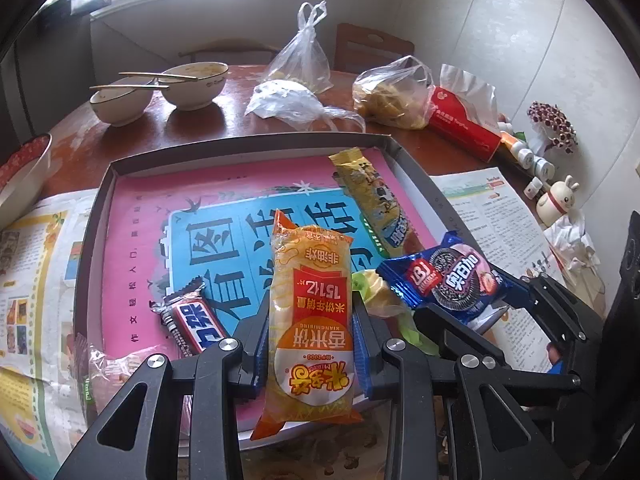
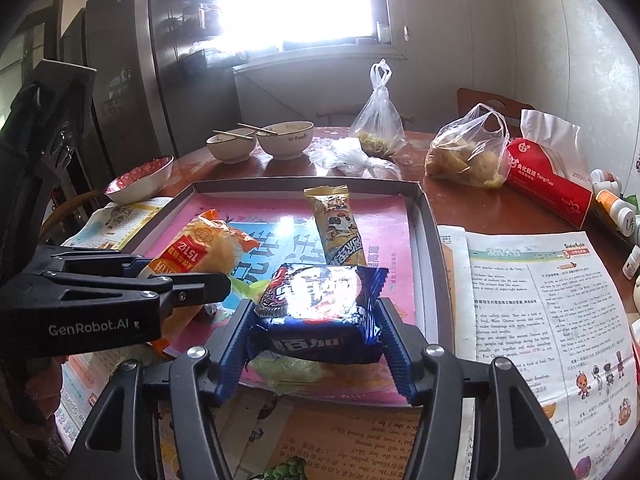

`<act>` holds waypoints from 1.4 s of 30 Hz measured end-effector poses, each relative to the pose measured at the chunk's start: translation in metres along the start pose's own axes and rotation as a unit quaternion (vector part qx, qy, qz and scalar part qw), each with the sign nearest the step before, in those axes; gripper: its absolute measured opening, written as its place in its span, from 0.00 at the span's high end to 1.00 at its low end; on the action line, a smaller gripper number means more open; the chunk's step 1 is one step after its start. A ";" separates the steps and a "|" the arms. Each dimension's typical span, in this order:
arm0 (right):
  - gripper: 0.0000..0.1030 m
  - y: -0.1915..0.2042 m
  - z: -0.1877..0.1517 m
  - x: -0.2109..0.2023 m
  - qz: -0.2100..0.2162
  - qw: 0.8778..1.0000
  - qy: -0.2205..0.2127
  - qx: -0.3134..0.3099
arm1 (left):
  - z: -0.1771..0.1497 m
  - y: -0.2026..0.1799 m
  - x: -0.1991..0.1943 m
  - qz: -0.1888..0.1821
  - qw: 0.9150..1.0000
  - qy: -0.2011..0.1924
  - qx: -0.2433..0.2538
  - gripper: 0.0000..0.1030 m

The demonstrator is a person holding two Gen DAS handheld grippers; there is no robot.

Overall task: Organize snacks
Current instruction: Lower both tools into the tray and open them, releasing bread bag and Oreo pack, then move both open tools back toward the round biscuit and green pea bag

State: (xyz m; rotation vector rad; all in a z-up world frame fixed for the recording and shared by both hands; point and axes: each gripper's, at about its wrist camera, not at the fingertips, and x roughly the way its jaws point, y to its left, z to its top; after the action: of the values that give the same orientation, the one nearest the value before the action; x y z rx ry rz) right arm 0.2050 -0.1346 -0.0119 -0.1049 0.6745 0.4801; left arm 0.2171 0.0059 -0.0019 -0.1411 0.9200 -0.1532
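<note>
A shallow grey box tray (image 1: 94, 216) lined with pink and blue paper lies on the table. My left gripper (image 1: 310, 344) is shut on an orange rice cracker packet (image 1: 310, 304), which points out over the tray. To its right my right gripper (image 2: 316, 332) has a blue Oreo pack (image 2: 320, 300) between its blue pads, and the pads touch both of the pack's sides over the tray's near right corner. A yellow snack bar (image 1: 376, 204) lies at the tray's far right. A Snickers-type bar (image 1: 192, 320) lies at the near left. A green-yellow wrapper (image 1: 372, 284) sits under the Oreo pack.
Two bowls with chopsticks (image 1: 188, 84), plastic bags (image 1: 304, 60) and a red tissue pack (image 1: 464, 124) stand behind the tray. Newspapers (image 2: 540, 300) cover the table on both sides. A red-patterned bowl (image 2: 140, 180) sits far left, and small bottles and a rabbit figure (image 1: 556, 200) sit far right.
</note>
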 end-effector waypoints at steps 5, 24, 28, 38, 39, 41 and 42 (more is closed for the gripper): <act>0.39 0.000 0.000 -0.001 -0.002 1.000 0.001 -0.001 | 0.000 0.002 0.001 0.003 1.000 0.004 -0.003 0.67; 0.35 -0.004 0.002 -0.014 -0.004 1.000 -0.010 0.006 | -0.001 0.014 -0.001 0.020 1.000 0.003 -0.017 0.61; 0.33 -0.005 0.003 -0.018 -0.001 1.000 -0.015 0.008 | 0.000 0.017 -0.003 0.023 1.000 0.001 -0.020 0.55; 0.31 -0.007 0.005 -0.028 -0.001 1.000 -0.025 0.011 | -0.002 0.029 -0.023 0.025 0.999 -0.020 -0.037 0.48; 0.30 -0.007 0.005 -0.029 0.001 1.000 -0.027 0.012 | -0.002 0.030 -0.026 0.023 0.999 -0.022 -0.039 0.46; 0.29 -0.007 0.006 -0.033 0.002 1.000 -0.029 0.013 | -0.004 0.032 -0.032 0.019 0.999 -0.026 -0.043 0.42; 0.29 -0.007 0.006 -0.034 0.002 0.999 -0.030 0.014 | -0.005 0.033 -0.035 0.016 0.999 -0.029 -0.043 0.41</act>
State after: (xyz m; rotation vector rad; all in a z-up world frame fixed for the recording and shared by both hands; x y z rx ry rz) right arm 0.1884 -0.1527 0.0139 -0.0632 0.6233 0.4769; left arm 0.1945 0.0448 0.0165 -0.2092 0.8718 -0.0787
